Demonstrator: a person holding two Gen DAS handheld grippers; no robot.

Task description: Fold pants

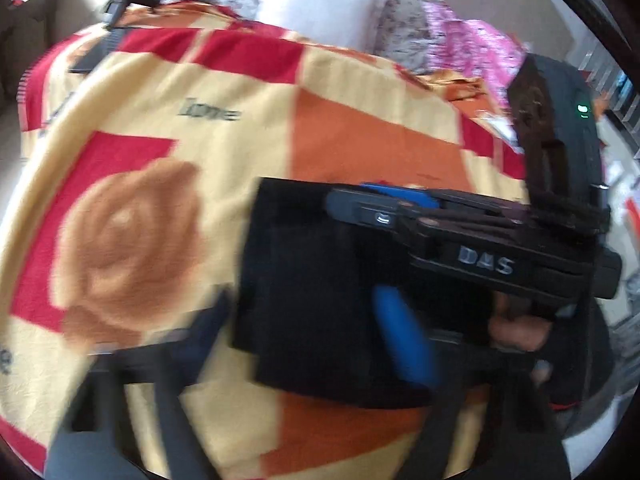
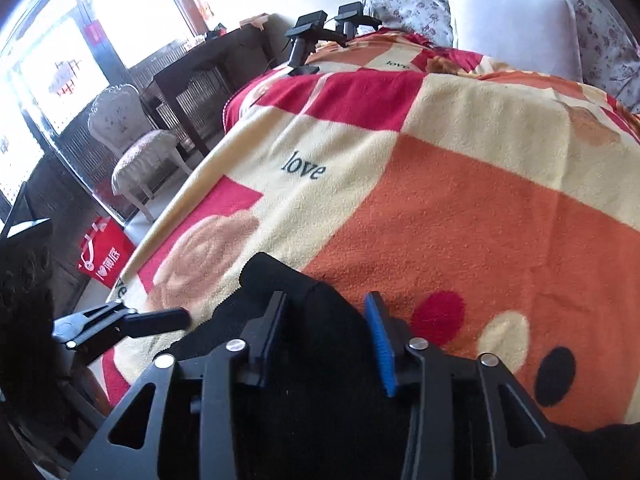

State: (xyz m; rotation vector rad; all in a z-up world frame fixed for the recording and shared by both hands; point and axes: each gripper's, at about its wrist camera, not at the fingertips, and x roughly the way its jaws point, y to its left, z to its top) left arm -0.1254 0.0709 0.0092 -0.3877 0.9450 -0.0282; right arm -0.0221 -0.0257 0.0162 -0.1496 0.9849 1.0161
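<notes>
The black pants [image 1: 320, 280] lie folded into a compact rectangle on the patterned blanket [image 1: 192, 152]. In the left wrist view my left gripper [image 1: 304, 328] is open over the bundle's near edge, its fingers blurred. The right gripper [image 1: 360, 204] reaches in from the right across the bundle. In the right wrist view the right gripper [image 2: 328, 320] is open with its black and blue fingers on either side of a raised fold of the pants [image 2: 312, 320]. The left gripper [image 2: 160, 320] shows at the lower left beside the bundle.
A white pillow [image 2: 516, 24] and floral bedding [image 2: 404, 4] lie at the blanket's far end. A black camera mount [image 2: 320, 36] stands on the far left corner. A chair [image 2: 132, 148], dark furniture and a red bag [image 2: 104, 256] stand beside the bed.
</notes>
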